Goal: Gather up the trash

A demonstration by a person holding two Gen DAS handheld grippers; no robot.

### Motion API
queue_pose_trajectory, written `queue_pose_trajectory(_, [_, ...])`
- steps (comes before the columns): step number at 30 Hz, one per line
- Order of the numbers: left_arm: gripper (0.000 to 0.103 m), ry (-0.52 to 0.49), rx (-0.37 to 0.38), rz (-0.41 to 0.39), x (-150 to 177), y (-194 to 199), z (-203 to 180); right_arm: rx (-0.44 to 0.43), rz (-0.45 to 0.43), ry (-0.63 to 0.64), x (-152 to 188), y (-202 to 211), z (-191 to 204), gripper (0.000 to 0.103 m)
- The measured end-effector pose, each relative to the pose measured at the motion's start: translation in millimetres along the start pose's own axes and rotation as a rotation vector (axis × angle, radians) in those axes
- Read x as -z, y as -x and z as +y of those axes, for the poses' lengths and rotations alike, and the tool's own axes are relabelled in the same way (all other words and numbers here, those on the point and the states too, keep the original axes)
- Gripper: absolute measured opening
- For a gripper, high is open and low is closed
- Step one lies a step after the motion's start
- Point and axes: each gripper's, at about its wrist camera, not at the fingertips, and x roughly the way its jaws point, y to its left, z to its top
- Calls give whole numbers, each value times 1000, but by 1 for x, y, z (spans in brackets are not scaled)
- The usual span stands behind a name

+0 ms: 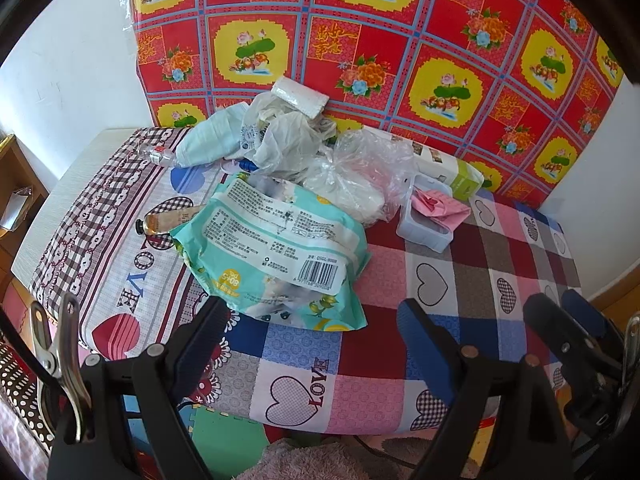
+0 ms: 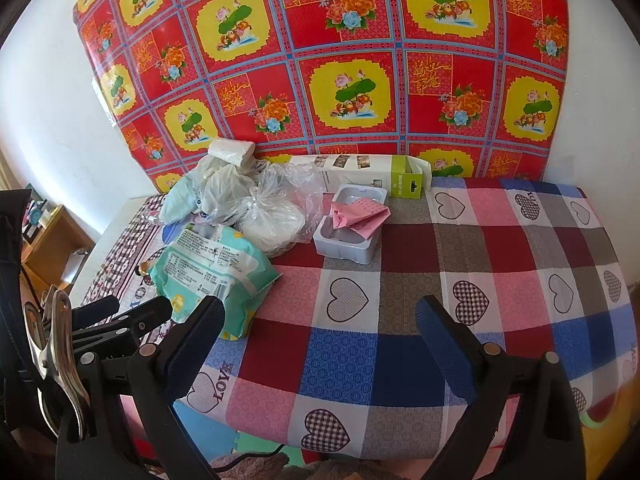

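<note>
A heap of trash lies at the back left of the table. Nearest is a teal wet-wipes pack (image 1: 276,248) (image 2: 212,268), just beyond my left gripper (image 1: 316,332), which is open and empty. Behind the pack are a clear plastic bag (image 1: 352,184) (image 2: 276,220), crumpled white bags (image 1: 280,136) (image 2: 216,188) and a white roll (image 1: 300,96) (image 2: 232,152). A white tray (image 1: 420,236) (image 2: 344,248) holds pink paper (image 1: 440,206) (image 2: 360,212). A white-and-green carton (image 1: 444,168) (image 2: 376,176) lies by the wall. My right gripper (image 2: 320,324) hovers open over bare cloth, right of the pack.
A checked cloth with hearts (image 1: 360,360) (image 2: 440,280) covers the table. A crushed clear bottle (image 1: 156,152) and a small amber tube (image 1: 168,220) lie left of the heap. A red flowered sheet (image 2: 320,60) hangs behind. A wooden shelf (image 2: 52,248) stands at the left.
</note>
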Motion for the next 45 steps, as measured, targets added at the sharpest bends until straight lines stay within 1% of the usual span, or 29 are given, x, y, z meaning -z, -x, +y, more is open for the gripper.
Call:
queue_pose_trajectory(12, [91,1,0,-1,0,0,-1,2,2,-1,-2,-1,1,99])
queue_pose_trajectory(14, [91,-1,-1,0,0,0,0,1,3,-4,2,0,-2,99])
queue_pose_trajectory(20, [91,-3,-1,2,0,0,-1,4,8,-18,2,-5,-11,99])
queue_pose_trajectory(26, [91,-1,0,2,0,1,-1,10,11,-10,-1,-3,1,99])
queue_pose_trajectory(41, [90,-2,1,5,2,4,1,11,11,-10,0,-4,4,99])
queue_pose_trajectory(45, [90,-2,0,6,2,6,9,22,10,-9,2,-4,10,98])
